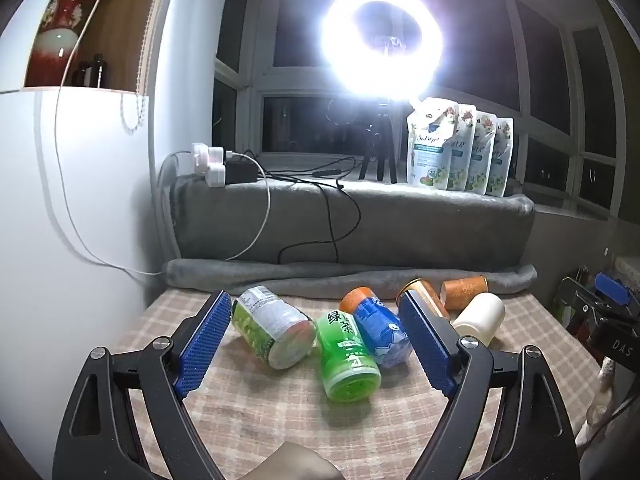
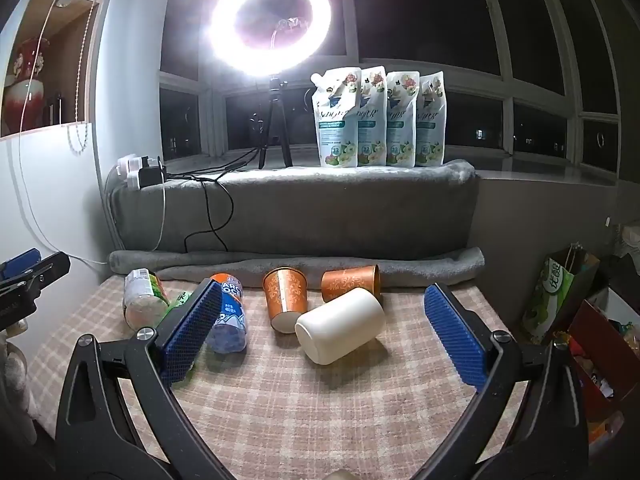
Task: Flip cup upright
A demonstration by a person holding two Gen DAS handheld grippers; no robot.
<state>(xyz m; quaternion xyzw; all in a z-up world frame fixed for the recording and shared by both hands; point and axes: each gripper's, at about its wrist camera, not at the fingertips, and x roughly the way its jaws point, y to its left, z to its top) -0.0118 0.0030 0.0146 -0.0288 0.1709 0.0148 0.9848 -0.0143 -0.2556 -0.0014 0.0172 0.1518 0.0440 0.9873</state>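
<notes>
Several cups and bottles lie on their sides on the checked tablecloth [image 2: 320, 400]. A cream cup [image 2: 340, 326] lies in the middle; it also shows in the left wrist view [image 1: 480, 318]. Two orange patterned cups [image 2: 286, 298] [image 2: 351, 282] lie behind it. My right gripper [image 2: 320, 312] is open and empty, with the cream cup between its blue pads. My left gripper [image 1: 316, 312] is open and empty, over a green tea bottle [image 1: 346, 356], a blue bottle [image 1: 380, 328] and a green-labelled bottle [image 1: 272, 326].
A rolled grey blanket [image 2: 296, 266] lines the table's far edge below a covered sill with a ring light [image 2: 272, 24], a power strip [image 2: 138, 170] with cables, and several refill pouches [image 2: 380, 118]. A white cabinet [image 1: 72, 208] stands left. Bags and boxes [image 2: 560, 300] stand right.
</notes>
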